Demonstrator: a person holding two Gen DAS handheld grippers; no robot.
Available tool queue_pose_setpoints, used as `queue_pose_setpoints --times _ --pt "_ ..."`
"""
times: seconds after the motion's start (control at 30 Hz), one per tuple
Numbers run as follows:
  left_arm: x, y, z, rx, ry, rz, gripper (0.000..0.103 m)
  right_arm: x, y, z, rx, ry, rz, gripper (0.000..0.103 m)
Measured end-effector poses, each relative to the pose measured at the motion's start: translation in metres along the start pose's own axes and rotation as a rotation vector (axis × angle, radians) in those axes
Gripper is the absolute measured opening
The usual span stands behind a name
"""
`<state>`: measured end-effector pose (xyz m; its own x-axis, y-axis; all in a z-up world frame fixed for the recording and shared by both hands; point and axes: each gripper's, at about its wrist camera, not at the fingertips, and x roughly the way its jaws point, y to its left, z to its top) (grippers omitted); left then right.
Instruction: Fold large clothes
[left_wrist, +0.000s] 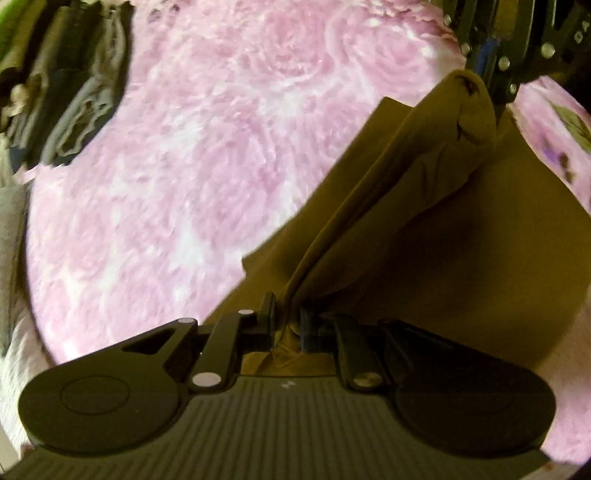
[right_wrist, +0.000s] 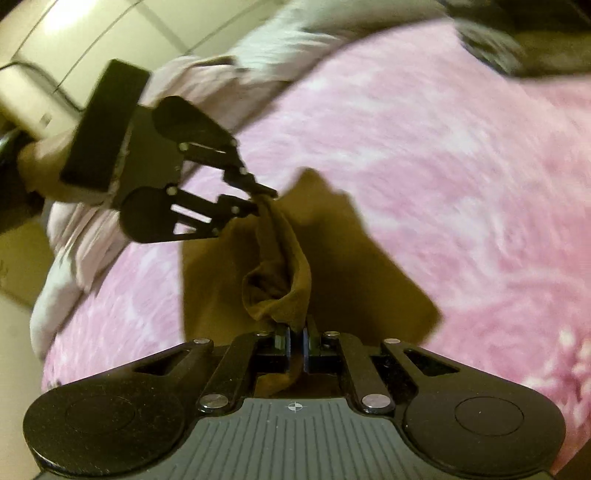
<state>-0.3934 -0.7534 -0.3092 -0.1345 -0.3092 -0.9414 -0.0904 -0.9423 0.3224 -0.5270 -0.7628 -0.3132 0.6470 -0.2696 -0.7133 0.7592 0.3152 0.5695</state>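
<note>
An olive-brown garment (left_wrist: 436, 236) lies partly folded on a pink flowered blanket (left_wrist: 177, 177). My left gripper (left_wrist: 288, 317) is shut on one end of its raised edge, which stretches as a taut ridge toward the upper right. There the right gripper (left_wrist: 496, 107) pinches the other end. In the right wrist view, my right gripper (right_wrist: 295, 338) is shut on bunched olive-brown garment (right_wrist: 280, 266). The left gripper (right_wrist: 264, 197) holds the far end of that same fold, above the flat part of the cloth.
A pile of dark and grey clothes (left_wrist: 70, 96) sits at the blanket's upper left. Pale pink and white bedding (right_wrist: 207, 85) lies along the bed's edge. A light wall and a white box (right_wrist: 33, 107) are beyond it.
</note>
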Motion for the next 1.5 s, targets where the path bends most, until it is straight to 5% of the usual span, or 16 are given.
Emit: queue_pose_setpoints --times 0.23,0.4,0.5,0.73,0.9,1.03,1.1,1.3,1.5 --pt "0.025 0.012 0.015 0.004 0.007 -0.038 0.011 0.004 -0.040 0.000 0.141 -0.005 0.026 0.002" --pt "0.028 0.022 0.013 -0.098 0.007 -0.019 0.018 0.007 -0.050 0.004 0.196 -0.019 0.030 0.002" --pt "0.026 0.030 0.010 -0.219 0.005 0.017 0.032 0.008 -0.055 0.001 0.208 -0.016 0.010 0.003" --pt "-0.024 0.039 -0.047 -0.548 0.030 0.071 0.032 -0.034 -0.046 -0.001 0.163 -0.063 -0.153 0.013" --pt "-0.056 0.011 -0.088 -0.739 0.013 0.018 0.032 -0.051 -0.007 -0.021 0.124 -0.050 -0.074 0.014" --pt "-0.057 -0.024 -0.092 -0.703 -0.003 -0.024 0.032 -0.035 0.025 -0.060 0.082 -0.002 -0.012 0.023" --pt "-0.047 -0.038 -0.096 -0.675 -0.011 -0.016 0.032 -0.029 0.041 -0.074 0.038 -0.027 -0.010 0.039" --pt "-0.015 -0.052 -0.107 -0.659 -0.003 -0.023 0.032 0.013 0.072 -0.098 -0.076 -0.082 0.003 0.042" --pt "-0.036 -0.051 -0.104 -0.617 -0.019 0.002 0.032 0.019 0.079 -0.099 -0.148 -0.149 -0.047 0.042"
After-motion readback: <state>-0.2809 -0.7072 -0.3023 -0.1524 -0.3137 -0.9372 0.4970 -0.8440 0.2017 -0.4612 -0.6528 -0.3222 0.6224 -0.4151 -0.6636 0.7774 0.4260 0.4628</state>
